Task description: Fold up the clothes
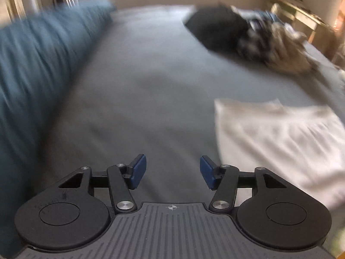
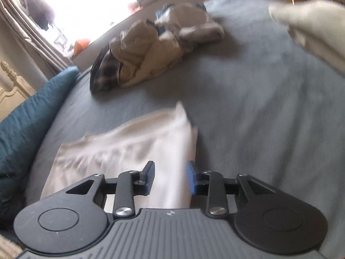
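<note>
A folded white garment (image 1: 280, 138) lies flat on the grey bed sheet (image 1: 151, 86), to the right of my left gripper (image 1: 173, 171). That gripper is open above the bare sheet with nothing between its blue pads. In the right wrist view the same white garment (image 2: 129, 151) lies under and ahead of my right gripper (image 2: 170, 178), which hovers over its right edge, open, with no cloth pinched. A heap of unfolded clothes (image 2: 151, 49), beige and plaid, sits farther up the bed; it also shows as the clothes heap (image 1: 258, 41), beside a dark garment (image 1: 215, 28).
A teal duvet (image 1: 38, 69) runs along the left side of the bed, seen as the teal duvet (image 2: 25, 116) too. A pale folded item (image 2: 312, 28) lies at the upper right. Wooden furniture (image 1: 301, 17) stands beyond the bed's right side. A bright window is behind.
</note>
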Demonstrator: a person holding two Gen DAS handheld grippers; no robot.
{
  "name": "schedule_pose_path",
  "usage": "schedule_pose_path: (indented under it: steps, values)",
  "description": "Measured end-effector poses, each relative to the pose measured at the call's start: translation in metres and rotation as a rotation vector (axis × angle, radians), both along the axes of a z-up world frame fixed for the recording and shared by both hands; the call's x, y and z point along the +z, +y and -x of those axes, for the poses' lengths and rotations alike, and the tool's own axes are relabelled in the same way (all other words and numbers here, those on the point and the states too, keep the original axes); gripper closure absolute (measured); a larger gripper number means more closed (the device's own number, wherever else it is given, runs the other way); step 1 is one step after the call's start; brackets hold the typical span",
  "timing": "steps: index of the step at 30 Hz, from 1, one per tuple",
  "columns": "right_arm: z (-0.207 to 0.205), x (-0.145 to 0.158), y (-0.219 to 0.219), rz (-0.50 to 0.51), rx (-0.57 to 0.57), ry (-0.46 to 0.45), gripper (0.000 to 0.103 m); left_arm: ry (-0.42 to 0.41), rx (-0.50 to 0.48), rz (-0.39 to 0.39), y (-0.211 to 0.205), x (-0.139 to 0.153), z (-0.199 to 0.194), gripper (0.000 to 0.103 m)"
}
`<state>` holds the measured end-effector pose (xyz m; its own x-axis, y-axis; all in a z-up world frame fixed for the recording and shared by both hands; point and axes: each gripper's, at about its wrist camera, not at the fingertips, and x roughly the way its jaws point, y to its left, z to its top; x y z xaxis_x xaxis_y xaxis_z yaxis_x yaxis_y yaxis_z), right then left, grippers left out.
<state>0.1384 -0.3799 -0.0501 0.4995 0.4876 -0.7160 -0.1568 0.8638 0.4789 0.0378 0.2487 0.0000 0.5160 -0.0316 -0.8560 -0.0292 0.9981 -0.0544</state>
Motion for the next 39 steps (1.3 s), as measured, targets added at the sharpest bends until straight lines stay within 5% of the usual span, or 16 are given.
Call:
schedule_pose_path:
  steps: [4, 10, 13, 16, 24, 31, 36, 39]
  values:
    - [0.022, -0.013, -0.009, -0.044, 0.024, 0.112, 0.067, 0.040, -0.192, -0.018, -0.046, -0.046, 0.041, 0.048]
    - [0.035, -0.018, 0.001, 0.044, 0.070, 0.163, 0.061, 0.055, -0.518, -0.061, -0.096, -0.088, 0.079, 0.051]
    - [0.034, -0.025, 0.004, 0.067, 0.072, 0.195, 0.061, -0.006, -0.624, -0.167, -0.106, -0.098, 0.087, 0.053]
    - [0.033, -0.031, 0.012, 0.103, 0.084, 0.218, 0.061, -0.073, -0.682, -0.250, -0.108, -0.103, 0.084, 0.055]
    - [0.049, -0.032, 0.026, 0.194, 0.070, 0.212, 0.059, -0.150, -0.783, -0.252, -0.103, -0.102, 0.080, 0.086]
    - [0.048, -0.029, 0.025, 0.239, 0.062, 0.211, 0.059, -0.183, -1.068, -0.408, -0.103, -0.093, 0.092, 0.097]
    - [0.046, -0.031, 0.027, 0.252, 0.070, 0.202, 0.059, -0.106, -1.205, -0.493, -0.102, -0.101, 0.091, 0.098]
    - [0.047, -0.032, 0.024, 0.234, 0.060, 0.199, 0.059, -0.033, -1.158, -0.507, -0.099, -0.114, 0.087, 0.097]
